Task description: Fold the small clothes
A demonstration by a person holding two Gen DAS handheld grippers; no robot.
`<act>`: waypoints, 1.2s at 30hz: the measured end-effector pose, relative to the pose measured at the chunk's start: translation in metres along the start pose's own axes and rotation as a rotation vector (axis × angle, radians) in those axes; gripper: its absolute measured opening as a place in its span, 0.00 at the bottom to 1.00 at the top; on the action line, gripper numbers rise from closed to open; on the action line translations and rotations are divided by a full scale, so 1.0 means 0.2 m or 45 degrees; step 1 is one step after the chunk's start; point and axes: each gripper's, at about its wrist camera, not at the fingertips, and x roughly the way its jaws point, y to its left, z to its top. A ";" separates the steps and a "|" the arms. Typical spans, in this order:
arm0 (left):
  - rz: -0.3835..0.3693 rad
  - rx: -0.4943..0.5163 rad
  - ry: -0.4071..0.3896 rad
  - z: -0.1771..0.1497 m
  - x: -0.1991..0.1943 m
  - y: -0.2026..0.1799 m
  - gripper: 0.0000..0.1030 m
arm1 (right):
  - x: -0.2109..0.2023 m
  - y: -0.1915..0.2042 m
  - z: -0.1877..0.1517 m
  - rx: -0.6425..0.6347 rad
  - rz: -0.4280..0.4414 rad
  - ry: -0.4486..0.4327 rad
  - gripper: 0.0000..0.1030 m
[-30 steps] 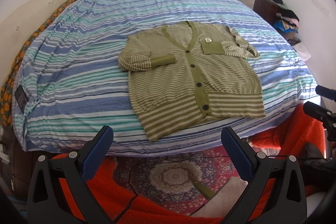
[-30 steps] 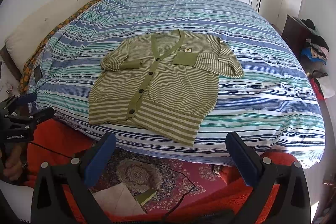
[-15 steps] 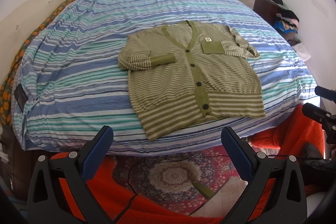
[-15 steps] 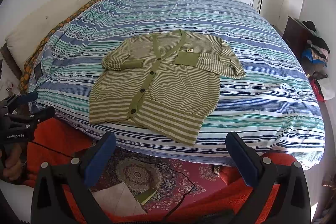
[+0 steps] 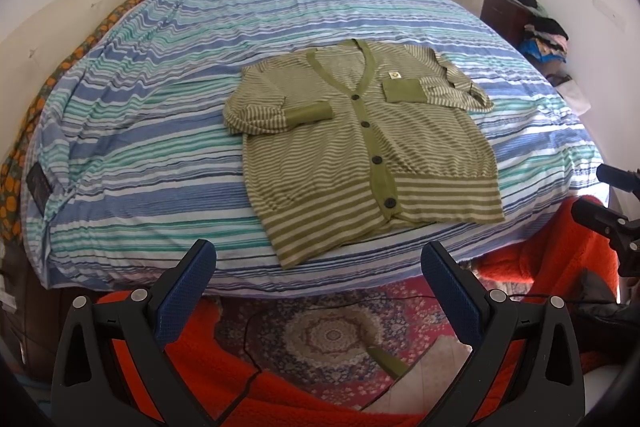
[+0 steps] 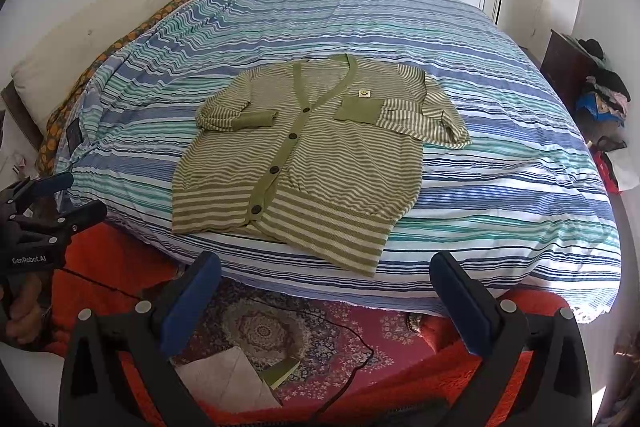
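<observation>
We see an olive-green and cream striped knit cardigan lying flat, front up and buttoned, centre frame on the blue-striped bed, both sleeves folded across its chest, hem toward the lower edge.

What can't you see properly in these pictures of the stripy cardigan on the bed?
- Cardigan back: both views, it lies face-up on the bed.
- Yellow badge design: too small.
- Clothes pile: left view, distorted near the edge.
- Floor under the bed: hidden by the overhanging sheet.
- Person: only a hand shows, cut off at the right view's edge.
</observation>
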 end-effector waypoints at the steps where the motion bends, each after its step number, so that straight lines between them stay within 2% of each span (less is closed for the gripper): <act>1: 0.000 0.001 -0.001 0.00 0.00 0.00 0.99 | 0.00 0.01 0.00 -0.001 0.000 0.001 1.00; 28: -0.005 0.044 -0.002 0.00 0.01 -0.04 0.99 | -0.01 0.04 0.02 -0.038 0.040 -0.039 1.00; 32: -0.006 0.047 0.007 0.01 0.02 -0.04 0.99 | 0.00 0.05 0.10 -0.102 0.067 -0.093 1.00; 35: -0.010 0.052 0.001 0.01 0.02 -0.05 0.99 | 0.07 0.00 0.25 -0.168 0.093 -0.190 1.00; 36: -0.012 0.052 0.000 0.01 0.02 -0.05 0.99 | 0.13 -0.03 0.31 -0.205 0.070 -0.198 1.00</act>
